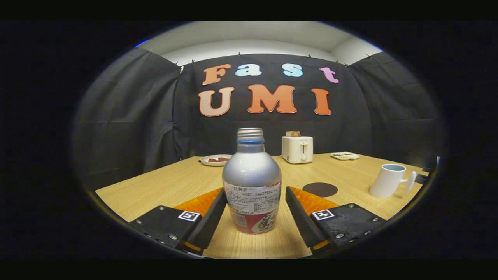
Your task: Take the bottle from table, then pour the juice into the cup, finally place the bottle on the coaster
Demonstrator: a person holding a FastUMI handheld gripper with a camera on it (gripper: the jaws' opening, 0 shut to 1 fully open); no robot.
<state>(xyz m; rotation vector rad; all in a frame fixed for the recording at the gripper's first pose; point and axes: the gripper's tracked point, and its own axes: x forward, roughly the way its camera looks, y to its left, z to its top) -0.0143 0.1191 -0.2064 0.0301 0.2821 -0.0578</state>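
Observation:
A silver bottle with a red base, a paper label and an uncapped threaded neck stands upright on the wooden table. It sits between my two fingers. My gripper is open, with a small gap showing on each side of the bottle. A dark round coaster lies flat just beyond the right finger. Further right stands a white cup with its handle turned to the right.
At the back of the table stand a white toaster with bread in it, a white plate with food to its left, and a small flat dish to its right. Black cloth walls close the booth.

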